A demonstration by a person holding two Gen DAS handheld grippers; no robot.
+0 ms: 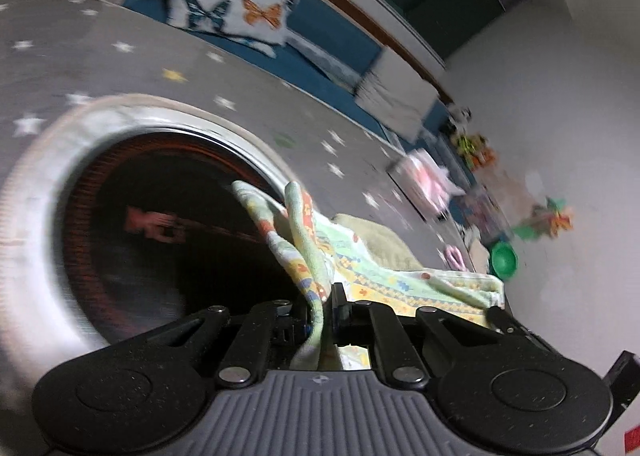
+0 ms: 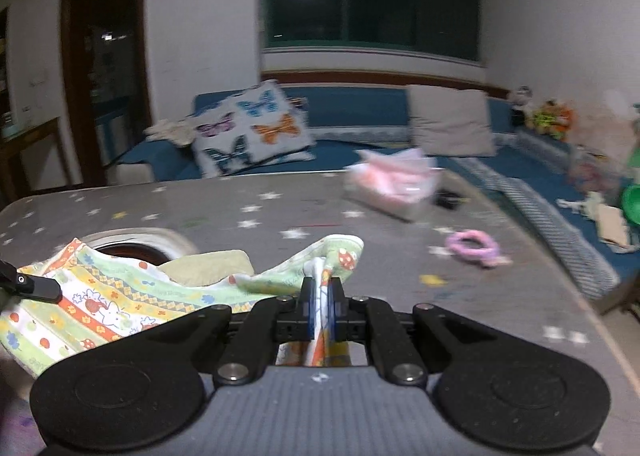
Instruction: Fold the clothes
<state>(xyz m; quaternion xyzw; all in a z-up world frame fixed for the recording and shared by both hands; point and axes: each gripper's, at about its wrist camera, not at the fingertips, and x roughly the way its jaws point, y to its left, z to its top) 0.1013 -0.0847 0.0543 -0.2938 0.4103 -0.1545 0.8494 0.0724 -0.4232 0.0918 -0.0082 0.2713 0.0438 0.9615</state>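
Terry-like cloth point(image 1: 316, 256), pale green with yellow, orange and blue printed bands, fills the left wrist view; it looks soft and thin, rumpled into loose ridges. One ridge runs straight down into the left gripper point(image 1: 322, 302), whose black jaws are pressed together on it, fabric showing above and below the pinch. The rest of the cloth trails off to the right over a grey table point(image 1: 120, 68) printed with white stars, partly covering a round dark recess point(image 1: 160, 224) with a pale rim (motion blur smears its surface).

From the right wrist view, the same cloth point(image 2: 120, 296) spreads flat to the left, showing rabbits, mushrooms and small flowers. A bunched corner of it stands upright between the jaws of the right gripper point(image 2: 322, 306), which are clamped on it. The left gripper's black tip point(image 2: 32, 284) grips the far left edge. A knobbly pink ring point(image 2: 474, 246) lies apart on the table, beyond it a blurred pink bundle point(image 2: 394, 184).
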